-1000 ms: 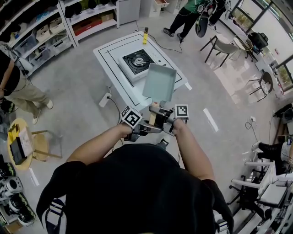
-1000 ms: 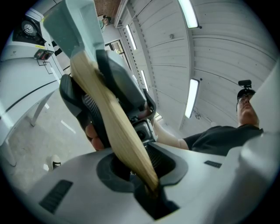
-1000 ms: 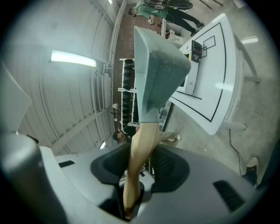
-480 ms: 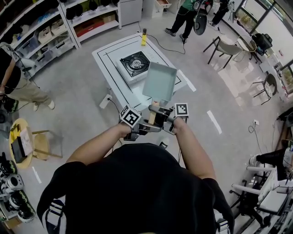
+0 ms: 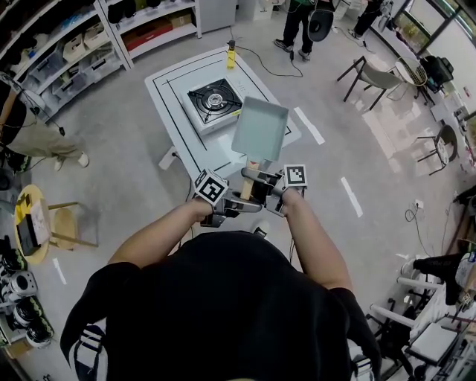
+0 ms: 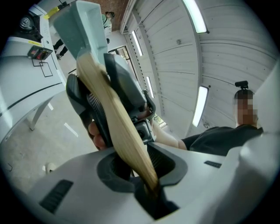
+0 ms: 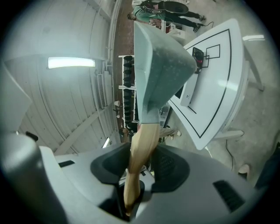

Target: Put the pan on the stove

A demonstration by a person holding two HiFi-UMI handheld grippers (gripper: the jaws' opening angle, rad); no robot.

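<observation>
Both grippers clamp the same wooden handle (image 5: 246,187). The left gripper (image 5: 236,202) comes in from 9 o'clock and the right gripper (image 5: 258,195) from 3 o'clock, so they face each other with their marker cubes up. In the left gripper view, the left gripper (image 6: 141,171) has its jaws closed on the handle (image 6: 117,124), which runs between the pads toward 11 o'clock, with the pan (image 6: 84,27) at the far end. The right gripper (image 6: 114,94) sits just beyond on the same handle. In the right gripper view, the right gripper (image 7: 139,171) has its jaws pressed on the handle (image 7: 141,151), and the pan (image 7: 161,68) stands at 12 o'clock, seen from the underside. The pan (image 5: 259,128) is square and pale green. It is held in the air at 12 o'clock from the grippers, over the table's (image 5: 169,83) near right edge. It is not on the stove (image 5: 213,100). The stove is on the table at 10 o'clock from the pan, just beside it in the head view, with a bare burner. The table (image 7: 221,83) and stove (image 7: 196,55) also show at 2 o'clock in the right gripper view. A yellow bottle (image 5: 230,56) stands at the table's far edge. Shelves (image 5: 71,48) are at 10 o'clock, a chair (image 5: 370,74) at 2 o'clock, and a person (image 5: 299,16) stands at 12 o'clock past the table.
</observation>
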